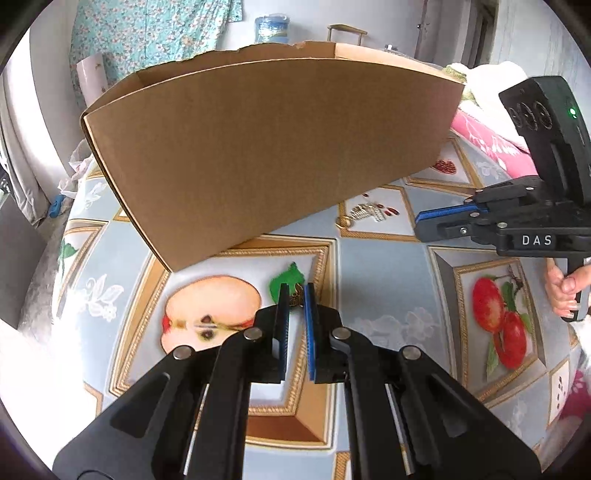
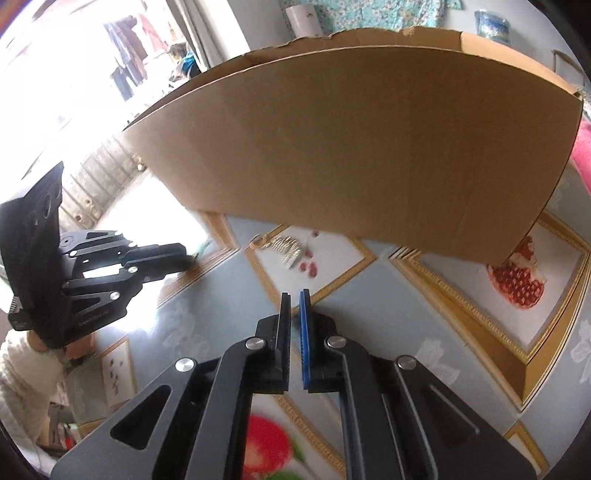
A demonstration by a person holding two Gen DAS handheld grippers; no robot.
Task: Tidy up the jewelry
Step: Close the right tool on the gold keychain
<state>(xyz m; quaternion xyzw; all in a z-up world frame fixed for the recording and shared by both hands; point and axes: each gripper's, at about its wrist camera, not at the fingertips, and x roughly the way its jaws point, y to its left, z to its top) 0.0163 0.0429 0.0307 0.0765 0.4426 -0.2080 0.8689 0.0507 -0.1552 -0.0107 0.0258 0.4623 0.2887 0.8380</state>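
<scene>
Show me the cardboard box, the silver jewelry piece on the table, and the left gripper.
cardboard box (image 1: 266, 147), left wrist view, front wall.
silver jewelry piece (image 2: 288, 248), right wrist view, its ribbed middle.
left gripper (image 1: 296, 295), left wrist view, between fingertips.

Tall cardboard box (image 1: 266, 147) (obstacle) behind jewelry (image 1: 369, 212); open tablecloth (image 1: 384, 280) in front.

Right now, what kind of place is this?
Probably a lived-in home: a table under a fruit-print oilcloth, floral fabric hanging behind, and clothes drying by a bright window.
</scene>
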